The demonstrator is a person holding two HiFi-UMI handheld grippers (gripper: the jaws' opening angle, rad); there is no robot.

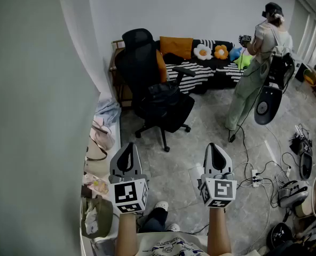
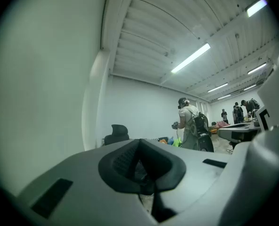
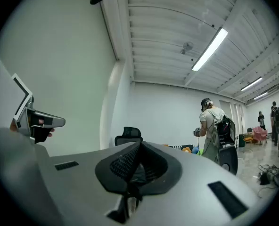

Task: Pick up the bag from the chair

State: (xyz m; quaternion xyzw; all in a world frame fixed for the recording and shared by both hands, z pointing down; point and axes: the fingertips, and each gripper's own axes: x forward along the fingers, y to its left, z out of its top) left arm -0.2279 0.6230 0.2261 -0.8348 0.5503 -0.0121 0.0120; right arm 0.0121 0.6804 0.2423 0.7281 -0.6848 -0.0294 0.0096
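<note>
The black bag (image 1: 162,91) lies on the seat of the black office chair (image 1: 138,51), which stands on the floor in front of a striped sofa (image 1: 200,71) and well ahead of both grippers. The left gripper (image 1: 128,149) and the right gripper (image 1: 215,149) hover side by side over the floor, each with its jaws pressed together on nothing. Another person (image 1: 257,63) stands to the right of the chair.

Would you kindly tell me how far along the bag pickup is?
Done: nothing yet; the black bag lies on the seat of the office chair. In hand: nothing; the left gripper and right gripper are both shut, empty, and short of the chair. Left: approach, open, grasp and lift the bag.
</note>
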